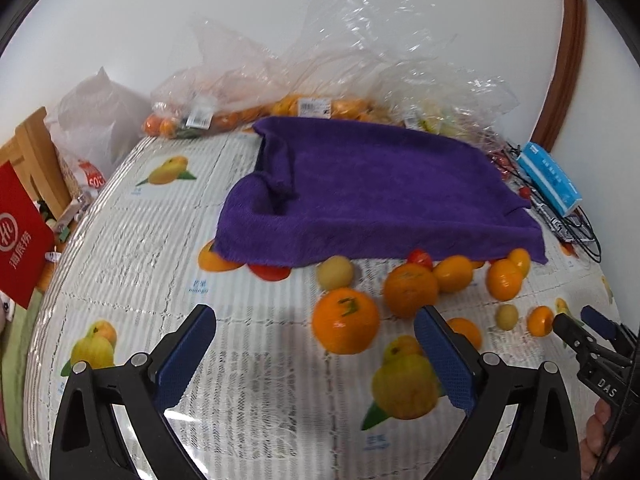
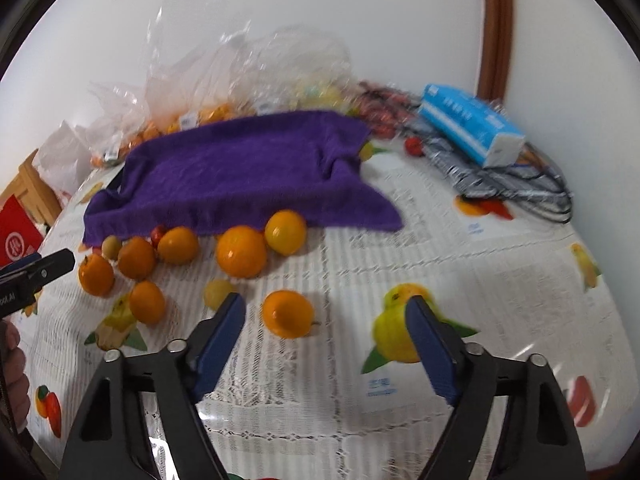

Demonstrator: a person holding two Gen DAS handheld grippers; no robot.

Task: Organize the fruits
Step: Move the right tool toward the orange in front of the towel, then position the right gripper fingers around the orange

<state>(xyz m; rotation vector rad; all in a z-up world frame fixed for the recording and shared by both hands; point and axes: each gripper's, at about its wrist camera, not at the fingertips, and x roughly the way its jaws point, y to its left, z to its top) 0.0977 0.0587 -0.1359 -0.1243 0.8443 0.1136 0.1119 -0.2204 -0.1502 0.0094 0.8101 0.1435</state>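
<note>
The fruit lies loose on the desk (image 2: 460,240), strung along the near hem of a purple towel (image 2: 240,168), and the coming move turns on which piece sits in line with which jaws. In the right wrist view, a small orange (image 2: 287,314) rests just ahead of the right gripper (image 2: 326,312), at about 11 o'clock from the gap between its blue pads, closer to the left pad than the right; the jaws stand released with nothing between them, so my guess is a short push forward and a touch to the left would centre it. The piece is nearly round, with its stem end turned toward the camera, so no long axis governs the approach. In the left wrist view, a larger orange (image 1: 345,321) with a green stem lies at about 1 o'clock from the left gripper (image 1: 316,320), between the pad lines but not touched; those jaws are likewise released and empty. Each hand is nearer its own orange. The rest of the cluster crowds at 12 o'clock under the towel's edge.
</note>
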